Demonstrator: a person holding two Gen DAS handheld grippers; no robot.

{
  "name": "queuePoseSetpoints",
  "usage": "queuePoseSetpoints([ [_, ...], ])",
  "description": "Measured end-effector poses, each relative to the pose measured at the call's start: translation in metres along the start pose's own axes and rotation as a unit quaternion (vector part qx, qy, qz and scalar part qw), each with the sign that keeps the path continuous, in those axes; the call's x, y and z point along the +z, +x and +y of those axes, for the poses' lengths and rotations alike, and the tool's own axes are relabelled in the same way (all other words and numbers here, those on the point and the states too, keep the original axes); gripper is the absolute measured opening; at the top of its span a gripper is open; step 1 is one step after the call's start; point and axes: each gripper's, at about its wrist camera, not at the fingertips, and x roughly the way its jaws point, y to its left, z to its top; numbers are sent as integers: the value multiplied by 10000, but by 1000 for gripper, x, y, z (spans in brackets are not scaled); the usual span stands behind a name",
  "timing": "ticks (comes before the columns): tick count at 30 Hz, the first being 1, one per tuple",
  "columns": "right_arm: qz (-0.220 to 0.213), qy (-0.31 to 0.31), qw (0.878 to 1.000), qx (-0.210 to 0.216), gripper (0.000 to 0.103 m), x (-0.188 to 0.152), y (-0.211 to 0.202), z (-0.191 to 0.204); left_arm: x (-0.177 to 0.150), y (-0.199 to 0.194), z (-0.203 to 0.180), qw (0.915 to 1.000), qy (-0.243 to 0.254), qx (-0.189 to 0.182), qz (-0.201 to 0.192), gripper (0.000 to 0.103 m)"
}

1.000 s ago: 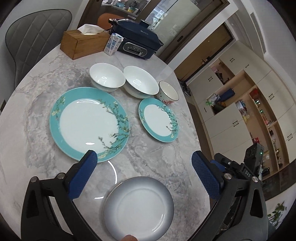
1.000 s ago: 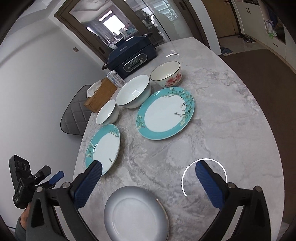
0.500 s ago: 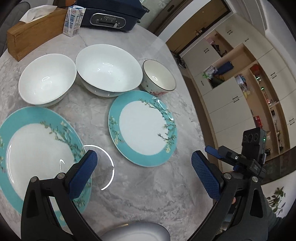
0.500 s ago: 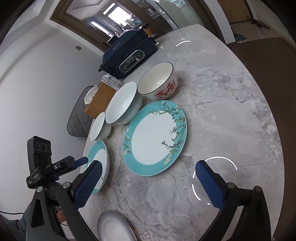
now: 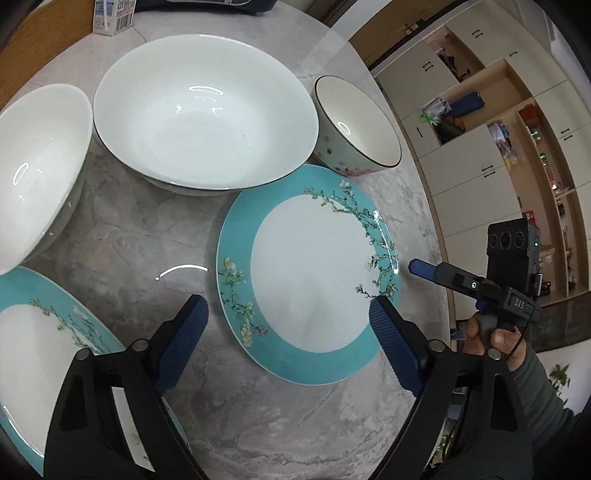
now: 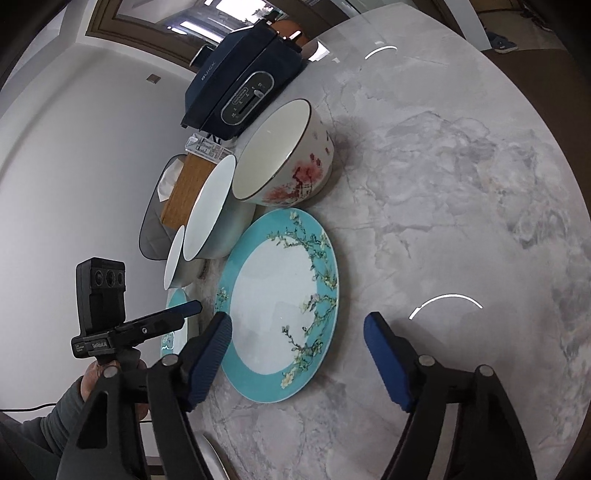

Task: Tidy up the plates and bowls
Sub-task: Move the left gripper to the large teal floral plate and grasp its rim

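Note:
A small teal-rimmed plate point(image 5: 306, 280) with a blossom pattern lies flat on the marble table point(image 5: 140, 229). My left gripper point(image 5: 288, 314) hovers over its near edge, jaws closing, and no pad touches it. My right gripper point(image 6: 297, 325) hangs over the same small plate point(image 6: 277, 306) from the other side, jaws also closing with nothing pressed. A large teal plate point(image 5: 48, 332) lies at the lower left. Behind stand a big white bowl point(image 5: 203, 110), a second white bowl point(image 5: 33, 166) and a floral bowl point(image 5: 358, 125).
A dark blue appliance point(image 6: 240, 81), a wooden tissue box point(image 6: 184, 192) and a milk carton point(image 5: 114, 14) stand at the table's far side. A grey plate's rim point(image 6: 214, 458) peeks in at the bottom. A person's hand point(image 5: 491, 336) holds the right gripper near the table edge.
Both grippers came forward and down over the small teal plate. Their jaws have narrowed. The grey plate slid out of the left wrist view.

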Motion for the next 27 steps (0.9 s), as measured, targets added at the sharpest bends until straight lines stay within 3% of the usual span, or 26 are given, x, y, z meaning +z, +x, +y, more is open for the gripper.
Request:
queuePoseSetpoints([
  [6, 247, -86, 9997, 36, 77, 4, 16, -6, -1, 15, 7, 9998, -158, -58, 85, 73],
  [10, 309, -154, 9993, 121, 71, 8, 22, -5, 2, 14, 8, 9998, -166, -84, 21, 69],
  [14, 450, -267, 9986, 104, 56, 10, 29, -3, 1, 12, 12, 9997, -227, 50, 13, 48],
  [17, 523, -371, 9979, 38, 52, 8, 31, 0, 1, 14, 17, 9995, -231, 206, 40, 30],
  [21, 540, -327, 9980, 41, 48, 10, 30, -3, -1, 14, 19, 9994, -188, 289, 99, 27],
  [24, 541, -286, 9981, 3, 39, 12, 28, -6, -1, 15, 16, 9989, -123, 395, 213, 26],
  [27, 544, -244, 9981, -173, 18, 13, 27, -11, 0, 17, 18, 9978, -182, 539, 354, 16],
])
